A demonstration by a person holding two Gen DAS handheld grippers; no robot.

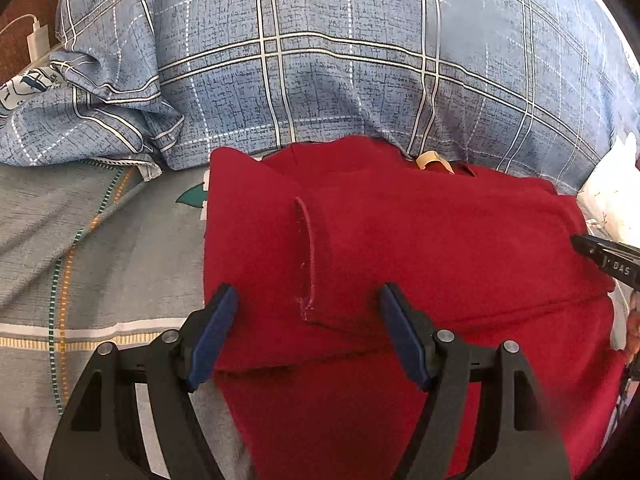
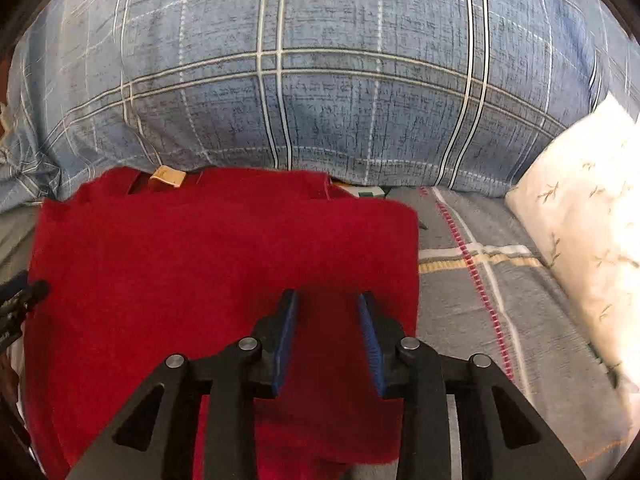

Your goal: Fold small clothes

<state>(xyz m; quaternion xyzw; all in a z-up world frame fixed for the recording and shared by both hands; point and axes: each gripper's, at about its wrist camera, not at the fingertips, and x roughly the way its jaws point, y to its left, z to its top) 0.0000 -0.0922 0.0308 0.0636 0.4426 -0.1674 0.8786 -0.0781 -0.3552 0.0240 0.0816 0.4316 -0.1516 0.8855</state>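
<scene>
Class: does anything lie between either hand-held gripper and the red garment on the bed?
Nothing visible does. The left hand-held gripper and the right hand-held gripper both sit open directly over the red garment.

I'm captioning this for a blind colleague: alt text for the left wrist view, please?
The open left gripper hovers over a partly folded red garment on a grey bedsheet, jaws empty. A blue plaid pillow lies behind it.

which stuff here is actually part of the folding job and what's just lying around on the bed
Part of the job:
red garment
left tongs, open
right tongs, open

Just lying about:
blue plaid pillow
white floral pillow
white charger
grey bedsheet
</scene>
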